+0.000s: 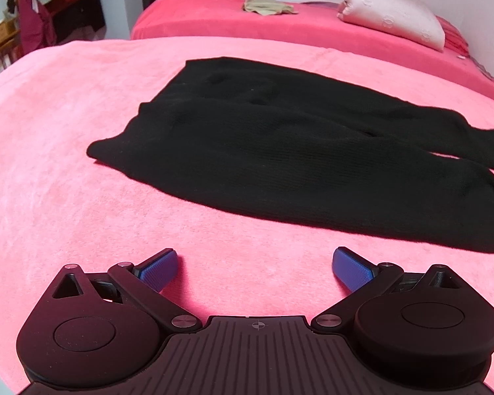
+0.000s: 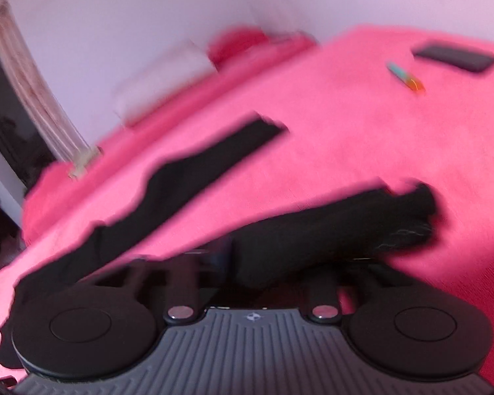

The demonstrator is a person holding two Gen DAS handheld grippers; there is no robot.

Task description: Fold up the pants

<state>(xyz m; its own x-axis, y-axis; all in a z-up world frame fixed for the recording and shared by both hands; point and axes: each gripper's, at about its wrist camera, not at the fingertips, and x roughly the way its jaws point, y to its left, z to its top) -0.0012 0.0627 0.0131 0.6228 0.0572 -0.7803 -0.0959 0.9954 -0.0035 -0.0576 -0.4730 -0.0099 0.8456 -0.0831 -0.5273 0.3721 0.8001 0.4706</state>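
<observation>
Black pants [image 1: 273, 151] lie flat on the pink bed cover [image 1: 66, 164], waist to the left and legs running off to the right. My left gripper [image 1: 255, 263] is open and empty, hovering over the cover a little short of the pants' near edge. In the blurred right wrist view, my right gripper [image 2: 257, 260] is shut on a bunched pant leg [image 2: 329, 227], whose cuff end sticks out to the right. The fingers are hidden under the black cloth. The other pant leg [image 2: 187, 177] stretches away to the upper right on the cover.
A second bed with a darker pink cover [image 1: 280, 23] stands behind, with a pale pillow [image 1: 392, 13] and a beige garment [image 1: 266, 5] on it. Hanging clothes [image 1: 49, 3] are at far left. A dark phone [image 2: 454, 56] and a coloured pen [image 2: 406, 77] lie on the cover.
</observation>
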